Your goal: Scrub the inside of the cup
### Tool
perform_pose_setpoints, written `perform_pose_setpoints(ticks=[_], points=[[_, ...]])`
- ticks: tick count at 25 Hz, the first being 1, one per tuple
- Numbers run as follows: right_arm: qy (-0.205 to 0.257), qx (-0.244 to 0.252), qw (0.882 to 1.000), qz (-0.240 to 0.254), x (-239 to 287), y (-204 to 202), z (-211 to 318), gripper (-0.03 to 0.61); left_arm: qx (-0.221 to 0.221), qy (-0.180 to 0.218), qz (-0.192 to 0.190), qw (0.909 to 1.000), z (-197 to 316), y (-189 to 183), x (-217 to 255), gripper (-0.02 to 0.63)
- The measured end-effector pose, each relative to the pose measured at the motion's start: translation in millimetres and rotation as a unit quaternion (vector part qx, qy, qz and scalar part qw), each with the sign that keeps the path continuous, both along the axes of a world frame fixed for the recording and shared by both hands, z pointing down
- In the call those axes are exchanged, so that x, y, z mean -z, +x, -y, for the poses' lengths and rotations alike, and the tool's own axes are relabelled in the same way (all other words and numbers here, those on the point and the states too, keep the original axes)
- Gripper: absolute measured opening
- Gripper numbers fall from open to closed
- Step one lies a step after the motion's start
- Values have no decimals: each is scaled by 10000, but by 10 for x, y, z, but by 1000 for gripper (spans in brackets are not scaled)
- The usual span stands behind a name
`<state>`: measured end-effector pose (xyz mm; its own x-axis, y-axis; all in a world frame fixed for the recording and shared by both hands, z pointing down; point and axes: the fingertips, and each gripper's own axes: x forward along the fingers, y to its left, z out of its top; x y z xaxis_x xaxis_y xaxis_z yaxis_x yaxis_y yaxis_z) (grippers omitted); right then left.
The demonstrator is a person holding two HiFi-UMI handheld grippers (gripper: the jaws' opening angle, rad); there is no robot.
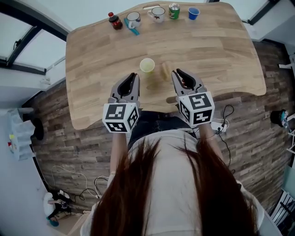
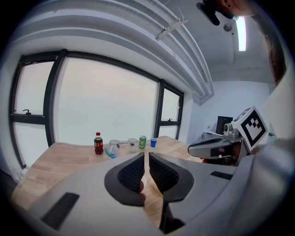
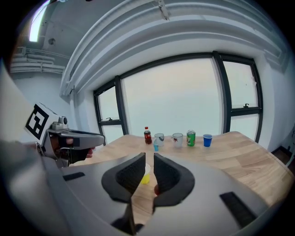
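Observation:
A small yellow-green cup (image 1: 147, 65) stands upright on the wooden table (image 1: 221, 50), just beyond both grippers. A tan sponge-like block (image 1: 166, 69) lies right of it. My left gripper (image 1: 134, 75) hovers near the cup's near-left side, its jaws shut with nothing between them; the left gripper view shows those tips (image 2: 145, 156) together. My right gripper (image 1: 177, 72) sits just near-right of the block, shut and empty. Past its tips (image 3: 149, 156) in the right gripper view, part of the cup (image 3: 144, 179) shows.
Along the table's far edge stand a cola bottle (image 1: 115, 20), a glass mug (image 1: 133, 19) with a blue brush (image 1: 132, 27) beside it, a white mug (image 1: 157, 14), a green can (image 1: 174, 11) and a blue cup (image 1: 193, 13). Cables lie on the floor.

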<state>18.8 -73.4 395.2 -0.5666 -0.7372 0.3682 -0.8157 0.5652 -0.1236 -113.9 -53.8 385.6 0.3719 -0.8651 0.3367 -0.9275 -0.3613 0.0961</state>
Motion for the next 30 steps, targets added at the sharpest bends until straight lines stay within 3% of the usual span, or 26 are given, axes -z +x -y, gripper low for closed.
perform_pose_setpoints(ticks=[10,14,30], points=[[-529,-32,9985,-143,-423,-93,193,98,-184,-189,95,9996,276,-116,-375,24],[-724,-10,9971,-230,-588,-108,268,115,-349,-356,63,9987,342,-105,-551,90],[-1351,203,9893,-512,-1111,-190,490,178,-442,-1113,140,9927,513,-89,-1313,206]])
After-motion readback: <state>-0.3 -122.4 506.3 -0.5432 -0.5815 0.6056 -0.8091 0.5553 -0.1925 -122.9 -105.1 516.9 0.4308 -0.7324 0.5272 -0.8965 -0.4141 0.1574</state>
